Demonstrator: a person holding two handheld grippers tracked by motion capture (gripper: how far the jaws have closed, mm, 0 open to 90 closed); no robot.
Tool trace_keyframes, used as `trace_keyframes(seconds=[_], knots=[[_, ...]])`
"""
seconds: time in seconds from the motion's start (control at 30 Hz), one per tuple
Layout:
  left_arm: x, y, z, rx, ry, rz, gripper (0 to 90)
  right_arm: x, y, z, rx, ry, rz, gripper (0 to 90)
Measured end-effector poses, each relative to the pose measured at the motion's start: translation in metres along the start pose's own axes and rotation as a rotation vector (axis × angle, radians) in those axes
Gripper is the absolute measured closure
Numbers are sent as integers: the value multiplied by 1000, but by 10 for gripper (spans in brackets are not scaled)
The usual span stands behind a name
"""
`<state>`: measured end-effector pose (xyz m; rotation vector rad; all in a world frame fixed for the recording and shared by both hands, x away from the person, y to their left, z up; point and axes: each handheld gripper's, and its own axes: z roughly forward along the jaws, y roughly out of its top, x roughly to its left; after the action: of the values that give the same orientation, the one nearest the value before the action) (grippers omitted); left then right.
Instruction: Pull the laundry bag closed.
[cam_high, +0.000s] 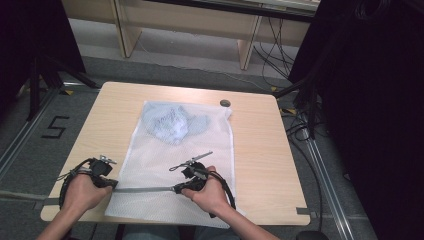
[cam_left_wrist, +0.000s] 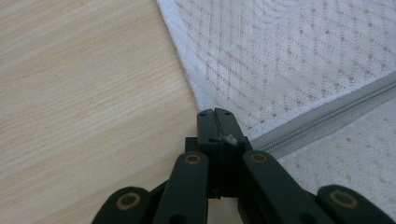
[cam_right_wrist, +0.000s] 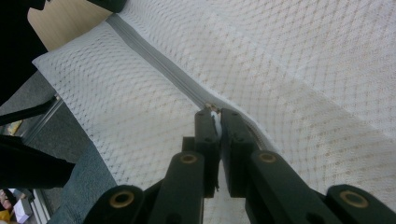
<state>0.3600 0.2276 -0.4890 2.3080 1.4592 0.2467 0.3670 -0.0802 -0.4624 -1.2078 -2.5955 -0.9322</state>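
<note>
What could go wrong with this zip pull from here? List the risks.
1. The left tool pinches only the mesh laundry bag edge at the zipper end; thin mesh could slip or tear.
2. The right tool grips a tiny zipper pull; it may pop out.
3. The bag overhangs the table edge and could drag off.

Even overhead light, soft shadows; high view dark at sides, slightly soft.

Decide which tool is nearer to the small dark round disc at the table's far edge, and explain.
Right. The right tool grips the zipper partway along the mesh bag, below the disc. The left tool pinches the bag's left edge, farther away.
</note>
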Motion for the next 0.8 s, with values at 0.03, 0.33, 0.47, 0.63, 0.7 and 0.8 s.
trace_keyframes(seconds=[0.03, 0.33, 0.47, 0.63, 0.7, 0.8], knots=[[0, 0, 0, 0, 0, -1, 900, 0, 0, 0, 2, -5, -3, 869], [0, 0, 0, 4, 2, 9, 900, -2, -2, -2, 8, -12, 15, 869], [0, 0, 0, 4, 2, 8, 900, -1, -2, -2, 2, -12, 2, 869], [-2, 1, 1, -9, 3, -7, 900, -3, -2, -5, 5, -10, 2, 869], [0, 1, 0, 3, 2, 4, 900, -4, -3, -5, 0, -18, 5, 869], [0, 1, 0, 2, 2, 4, 900, -4, -4, -6, 10, -17, 29, 869]])
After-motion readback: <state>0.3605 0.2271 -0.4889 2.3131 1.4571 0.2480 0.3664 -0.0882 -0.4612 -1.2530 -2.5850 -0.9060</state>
